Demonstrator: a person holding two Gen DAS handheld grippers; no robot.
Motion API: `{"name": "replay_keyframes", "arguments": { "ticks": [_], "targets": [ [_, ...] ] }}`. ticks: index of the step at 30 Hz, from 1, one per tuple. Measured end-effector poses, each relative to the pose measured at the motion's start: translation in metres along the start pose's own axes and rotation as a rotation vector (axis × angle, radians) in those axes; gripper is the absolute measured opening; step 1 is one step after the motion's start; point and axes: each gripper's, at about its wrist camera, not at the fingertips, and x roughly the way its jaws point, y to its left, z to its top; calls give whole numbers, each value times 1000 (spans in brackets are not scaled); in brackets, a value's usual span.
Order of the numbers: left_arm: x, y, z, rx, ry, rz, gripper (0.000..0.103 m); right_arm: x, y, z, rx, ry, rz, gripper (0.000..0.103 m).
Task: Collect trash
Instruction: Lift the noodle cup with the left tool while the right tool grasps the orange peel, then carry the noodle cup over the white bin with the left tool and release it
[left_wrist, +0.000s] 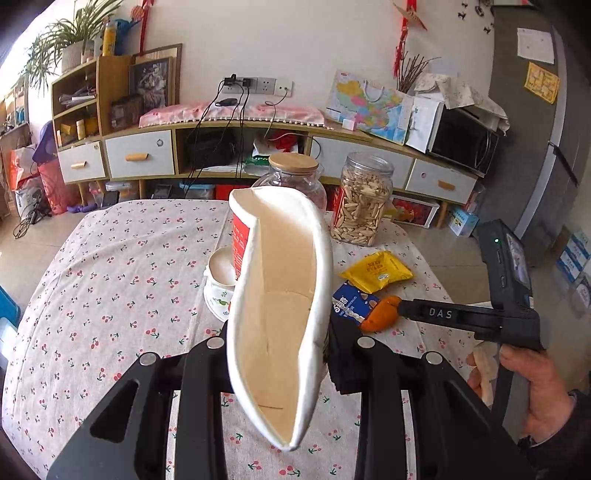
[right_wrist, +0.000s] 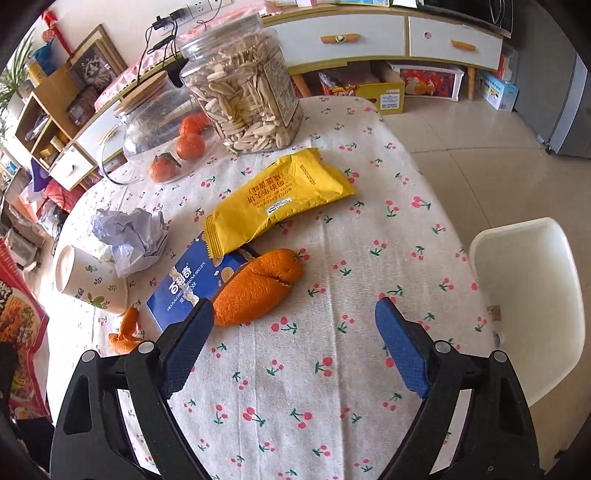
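Note:
My left gripper (left_wrist: 280, 354) is shut on a squashed red and white paper tub (left_wrist: 277, 295), held above the table with its open mouth toward the camera. My right gripper (right_wrist: 293, 332) is open and empty just above the cloth, its left finger close to a large orange peel (right_wrist: 258, 288). Beside the peel lie a blue biscuit wrapper (right_wrist: 192, 280), a yellow snack wrapper (right_wrist: 277, 195), crumpled paper (right_wrist: 129, 236), a tipped floral paper cup (right_wrist: 88, 280) and a small peel piece (right_wrist: 125, 332). In the left wrist view the right gripper's finger (left_wrist: 436, 314) reaches to the peel (left_wrist: 380, 314).
A jar of seeds (right_wrist: 243, 92), a lidded glass jar (right_wrist: 155, 114) and three tangerines (right_wrist: 177, 151) stand at the table's (right_wrist: 369, 258) far side. A white chair (right_wrist: 532, 295) sits at the right edge. A low cabinet (left_wrist: 147, 155) runs along the wall.

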Motion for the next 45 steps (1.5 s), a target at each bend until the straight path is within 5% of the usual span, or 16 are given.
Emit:
{"name": "replay_keyframes", "arguments": {
  "ticks": [7,11,16,45],
  "targets": [
    [-1,4,-1,-4,0,8,31,22,10,0,-21,-1,43,67],
    [3,9,-4,-22,18,18,31,20,16,-2,-65,-5,79,30],
    [7,13,-6,-33,32,35,31,2,25,-7,-97,-38,136,13],
    [8,6,-10,-14,7,73,31,-104,53,-36,-427,-398,119,11]
  ]
}}
